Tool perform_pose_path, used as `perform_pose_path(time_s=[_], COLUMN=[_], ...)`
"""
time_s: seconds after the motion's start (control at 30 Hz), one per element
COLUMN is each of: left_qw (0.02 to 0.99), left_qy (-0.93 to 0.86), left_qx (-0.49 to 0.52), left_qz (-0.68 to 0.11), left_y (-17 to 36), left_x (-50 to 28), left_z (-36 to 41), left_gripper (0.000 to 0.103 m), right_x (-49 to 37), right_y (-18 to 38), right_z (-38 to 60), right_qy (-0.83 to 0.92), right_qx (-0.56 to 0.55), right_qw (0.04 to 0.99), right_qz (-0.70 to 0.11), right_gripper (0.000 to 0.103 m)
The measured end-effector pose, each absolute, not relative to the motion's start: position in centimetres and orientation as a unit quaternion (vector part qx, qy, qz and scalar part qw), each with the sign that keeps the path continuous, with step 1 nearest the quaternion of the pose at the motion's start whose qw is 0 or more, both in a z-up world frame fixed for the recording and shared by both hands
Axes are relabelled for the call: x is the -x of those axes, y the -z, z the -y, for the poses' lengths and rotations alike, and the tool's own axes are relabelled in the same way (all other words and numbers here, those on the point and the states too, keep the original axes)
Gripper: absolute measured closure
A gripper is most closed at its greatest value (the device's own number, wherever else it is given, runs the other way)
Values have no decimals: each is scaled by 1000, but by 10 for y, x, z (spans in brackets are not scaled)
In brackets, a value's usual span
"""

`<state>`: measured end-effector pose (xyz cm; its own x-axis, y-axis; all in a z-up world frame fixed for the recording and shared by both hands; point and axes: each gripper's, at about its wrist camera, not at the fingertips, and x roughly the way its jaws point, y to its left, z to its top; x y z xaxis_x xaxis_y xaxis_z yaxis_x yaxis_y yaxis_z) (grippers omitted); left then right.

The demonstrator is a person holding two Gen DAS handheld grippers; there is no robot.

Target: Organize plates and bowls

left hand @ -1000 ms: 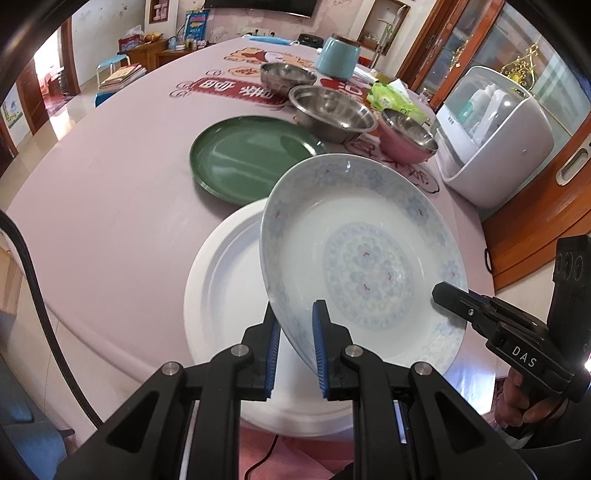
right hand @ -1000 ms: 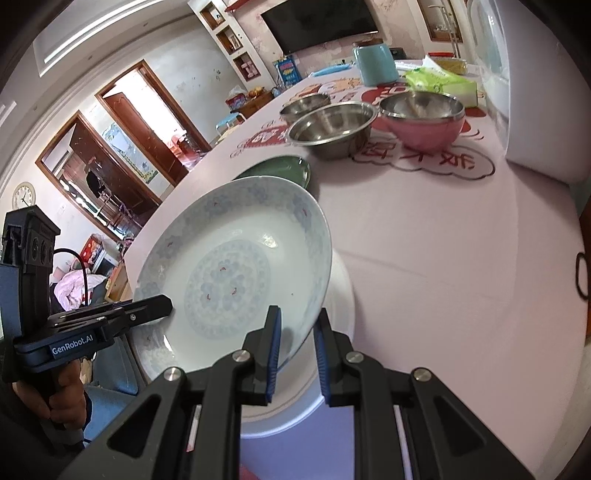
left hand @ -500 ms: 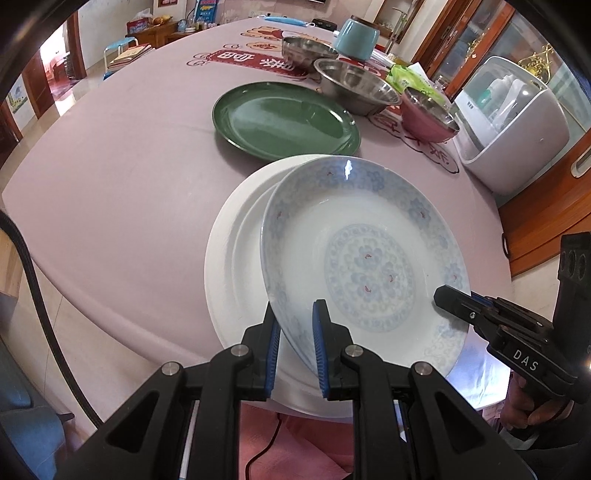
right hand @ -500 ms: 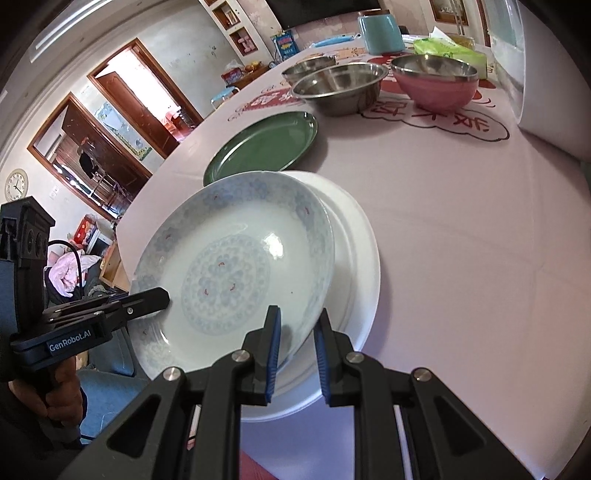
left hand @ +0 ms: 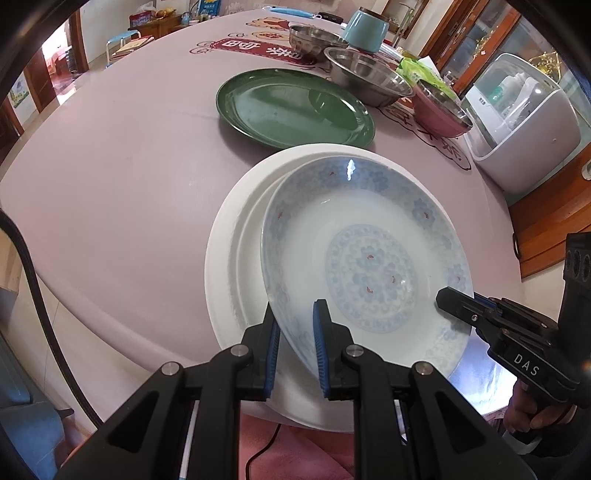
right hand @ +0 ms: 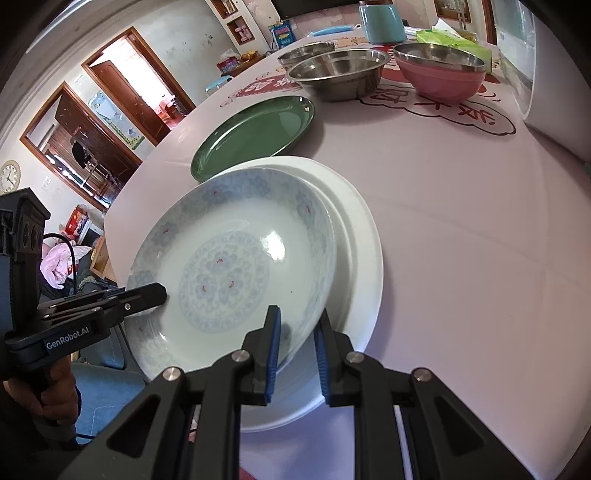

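A blue-patterned plate (left hand: 365,258) is held by both grippers over a larger white plate (left hand: 236,236) at the table's near edge. My left gripper (left hand: 295,339) is shut on the patterned plate's near-left rim. My right gripper (right hand: 297,332) is shut on its near-right rim (right hand: 306,317). The patterned plate (right hand: 229,266) lies low, nearly nested in the white plate (right hand: 362,229); whether it rests on it I cannot tell. A green plate (left hand: 291,107) lies further back.
Two steel bowls (left hand: 367,75) (left hand: 314,37) and a pink bowl (left hand: 439,110) stand behind the green plate (right hand: 255,133). A light blue pot (left hand: 364,26) is at the far side. A white appliance (left hand: 524,125) stands at the right table edge.
Both grippers have lowered the patterned plate and brought it over the white plate; it now sits lower and more centred on it.
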<state>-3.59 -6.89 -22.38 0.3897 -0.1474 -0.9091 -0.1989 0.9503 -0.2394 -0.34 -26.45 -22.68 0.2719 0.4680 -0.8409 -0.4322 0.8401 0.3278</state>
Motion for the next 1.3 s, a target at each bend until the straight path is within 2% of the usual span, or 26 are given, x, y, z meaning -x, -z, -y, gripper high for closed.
perform_pose_path(time_s=[0.7,0.77,0.87,1.03,1.17,1.3], left_qw=[798,794,799,812,817,822], left_qy=[-19,-16,-19,-19,-19,-22], left_qx=[142,150,155,150,142,137], left_qz=[-586,-588,-580,-563,-559,-553], left_y=[232,232,224,206,195,186], left_x=[25,25,26,23,22,22], left_z=[68,66,63,58,55,54], left_gripper=[85,81,70,57,55,49], right_x=[5,4,3,-2,-4,-4], right_y=[224,225,224,223,221,221], right_z=[251,249,248,242,233,226], right_qy=[-280,-282,-285,-291,-304,-301], right_qx=[39,40,43,54,70,97], right_qw=[797,793,790,778,759,750], right_qz=[-534,-538,-541,-554,-571,-581], right_gripper=[84,84,83,75,58,57])
